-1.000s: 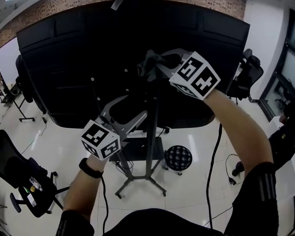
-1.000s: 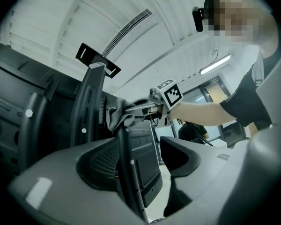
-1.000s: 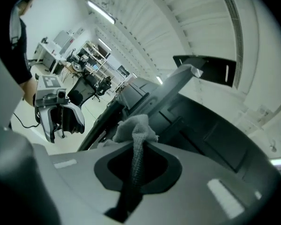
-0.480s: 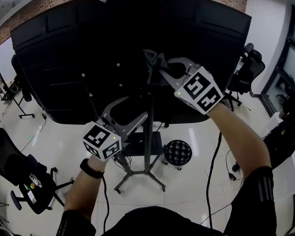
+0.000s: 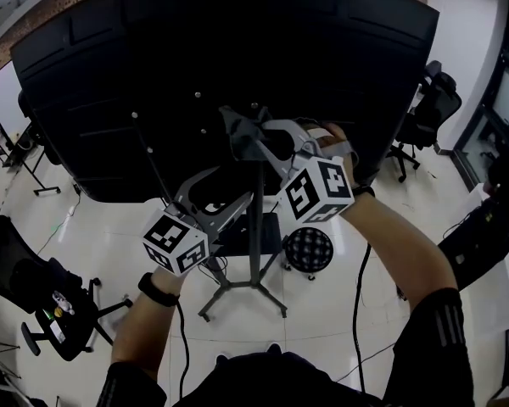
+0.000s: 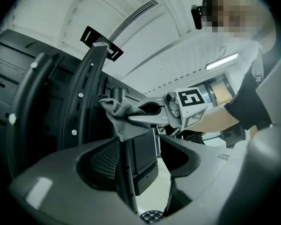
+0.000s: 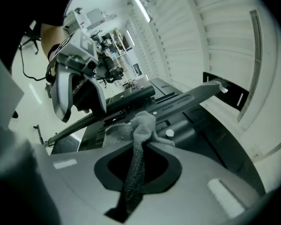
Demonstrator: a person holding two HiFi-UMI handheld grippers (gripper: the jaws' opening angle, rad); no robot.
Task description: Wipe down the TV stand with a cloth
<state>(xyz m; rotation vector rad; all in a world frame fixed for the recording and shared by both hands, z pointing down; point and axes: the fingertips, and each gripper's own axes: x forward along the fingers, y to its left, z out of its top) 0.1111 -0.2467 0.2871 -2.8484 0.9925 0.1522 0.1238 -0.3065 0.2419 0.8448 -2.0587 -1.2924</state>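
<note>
A grey cloth (image 5: 240, 132) sat bunched at the top of the TV stand's upright pole (image 5: 256, 227), just below the black screen back (image 5: 237, 49). My right tongs (image 5: 256, 142) were clamped on it, reaching toward 11 o'clock from a raised, bent arm. The pole ran from 12 to 6, so I judged the next wipe should go downward. My left tongs (image 5: 244, 200), at the cloth's 7 o'clock, stood parted and held nothing.

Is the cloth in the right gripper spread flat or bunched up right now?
Bunched. The cloth sits as a crumpled wad at the tips of the right gripper, whose jaws are shut on it.
</note>
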